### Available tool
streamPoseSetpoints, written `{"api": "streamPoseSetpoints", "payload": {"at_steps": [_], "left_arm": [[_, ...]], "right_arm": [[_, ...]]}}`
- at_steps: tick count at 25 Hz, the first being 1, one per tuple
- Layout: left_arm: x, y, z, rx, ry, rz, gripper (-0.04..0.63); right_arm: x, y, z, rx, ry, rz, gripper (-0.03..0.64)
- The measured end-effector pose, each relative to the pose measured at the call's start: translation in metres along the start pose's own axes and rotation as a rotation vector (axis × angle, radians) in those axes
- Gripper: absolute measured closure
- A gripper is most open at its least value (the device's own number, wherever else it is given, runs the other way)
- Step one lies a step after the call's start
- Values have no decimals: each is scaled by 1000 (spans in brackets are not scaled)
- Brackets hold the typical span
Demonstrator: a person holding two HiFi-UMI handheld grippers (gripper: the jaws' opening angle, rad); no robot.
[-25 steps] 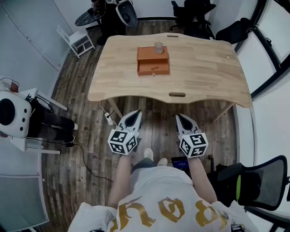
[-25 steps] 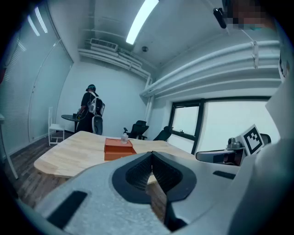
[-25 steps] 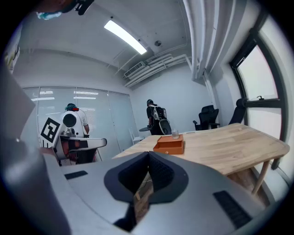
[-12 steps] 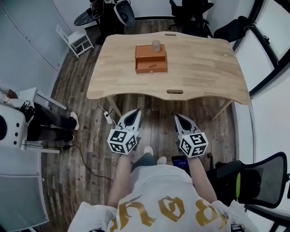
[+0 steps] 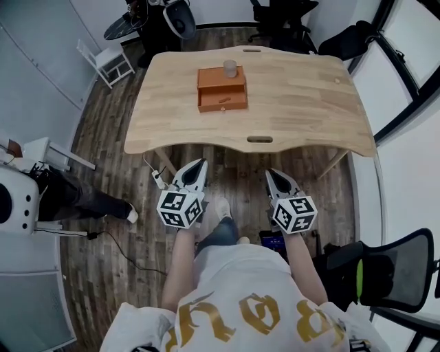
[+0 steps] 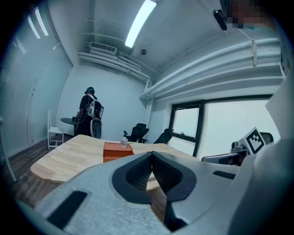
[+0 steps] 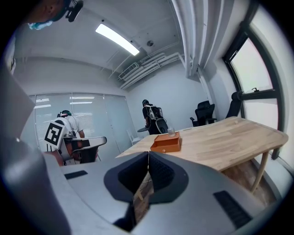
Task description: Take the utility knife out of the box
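A: Where does the box sit?

B: The orange box [image 5: 222, 90] stands on the bench [image 5: 309, 103], on its far half and a little left of the middle. A small clear cup [image 5: 229, 67] stands on top of it, toward the far edge. The front with a small knob [image 5: 223, 100] faces the wearer.

A: And the utility knife?

B: No view shows it. Only the outside of the box can be seen, so I cannot tell where the knife lies.

A: What about the left hand-held gripper?

B: The left hand-held gripper [image 5: 199, 165] is closed. In the left gripper view its ribbed pads [image 6: 138, 172] meet at the tips with nothing between them.

A: The right one?

B: The right hand-held gripper [image 5: 271, 173] is closed too. Its pads [image 7: 161, 174] press together along a thin line, and it is empty.

A: Where are they held?

B: Side by side above the wooden floor [image 5: 234, 182], short of the bench's near edge and pointing toward it. Both are well apart from the box.

A: What else is around?

B: A white chair [image 5: 106, 60] stands past the bench's far left corner, and a black office chair [image 5: 285, 14] stands beyond the far edge. A white power strip [image 5: 157, 180] lies on the floor just beside the left tip. In both gripper views a person in dark clothes [image 6: 89, 117] stands beyond the bench.
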State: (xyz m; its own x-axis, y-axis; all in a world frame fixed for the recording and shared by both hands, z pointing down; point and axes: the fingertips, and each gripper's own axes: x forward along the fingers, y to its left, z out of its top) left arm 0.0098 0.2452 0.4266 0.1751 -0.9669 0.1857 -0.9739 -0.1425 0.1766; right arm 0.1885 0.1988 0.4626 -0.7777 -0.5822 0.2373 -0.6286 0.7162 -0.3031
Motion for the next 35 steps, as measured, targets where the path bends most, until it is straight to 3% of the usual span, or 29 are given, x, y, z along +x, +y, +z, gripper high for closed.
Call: {"api": "streamPoseSetpoints", "payload": {"at_steps": [7, 15, 20, 25, 35], "left_arm": [[57, 27, 4, -12, -13, -26, 586], [169, 88, 22, -25, 33, -82, 585], [219, 128, 20, -15, 105, -131, 586], [256, 167, 32, -27, 102, -168, 586], [293, 198, 41, -24, 111, -188, 586]], "right_arm": [[42, -34, 6, 0, 17, -40, 604], [146, -84, 42, 15, 48, -88, 604], [216, -92, 50, 43, 86, -97, 604], [270, -94, 59, 27, 94, -104, 604], [295, -109, 61, 52, 93, -146, 604]]}}
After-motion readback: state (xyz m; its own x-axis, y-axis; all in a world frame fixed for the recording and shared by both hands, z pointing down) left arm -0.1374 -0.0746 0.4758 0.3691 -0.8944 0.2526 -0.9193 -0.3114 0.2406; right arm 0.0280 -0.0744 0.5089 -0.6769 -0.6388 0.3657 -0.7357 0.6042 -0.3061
